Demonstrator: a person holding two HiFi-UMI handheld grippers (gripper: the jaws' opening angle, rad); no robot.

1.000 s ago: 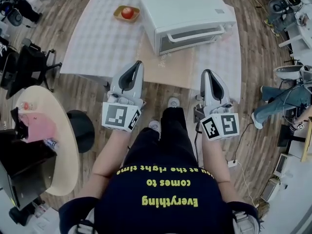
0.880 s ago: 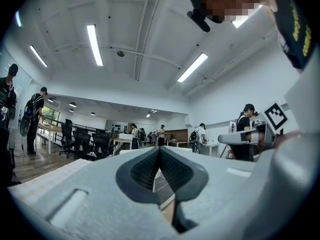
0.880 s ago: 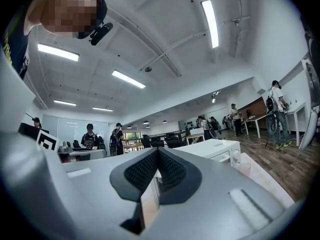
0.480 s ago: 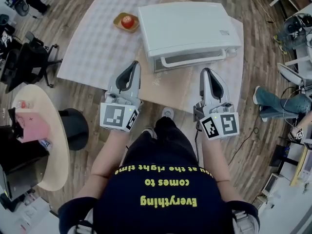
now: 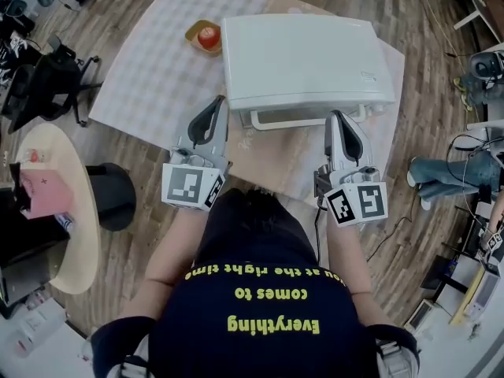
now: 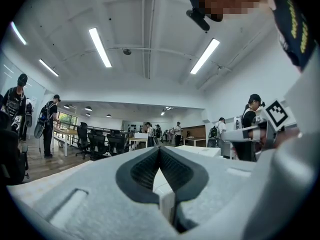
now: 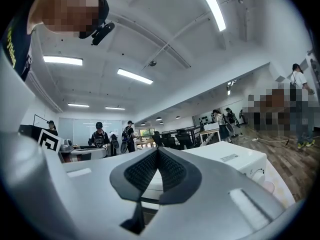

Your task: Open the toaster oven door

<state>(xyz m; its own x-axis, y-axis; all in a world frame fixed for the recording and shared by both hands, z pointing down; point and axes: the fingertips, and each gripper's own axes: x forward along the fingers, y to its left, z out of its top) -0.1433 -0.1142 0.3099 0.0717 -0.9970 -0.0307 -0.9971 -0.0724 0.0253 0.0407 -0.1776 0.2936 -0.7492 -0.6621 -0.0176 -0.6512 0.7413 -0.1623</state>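
On tabletop (image 5: 150, 77), toaster oven (image 5: 303, 53) door shut, handle (image 5: 303, 121) toward person. Left gripper (image 5: 221, 101), right gripper (image 5: 335, 116) held near front, jaws closed, empty. Approach step judged in hand; next: right jaws to be parted, handle gripped.

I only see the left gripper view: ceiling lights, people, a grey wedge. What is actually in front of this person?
Observer: A white toaster oven stands on the table, door shut.
Operator: Anything else on the table?
Observer: A red fruit in a small dish, by the oven's far left corner.
Operator: And the other gripper?
Observer: The right gripper is shut and empty, near the right end of the door handle.
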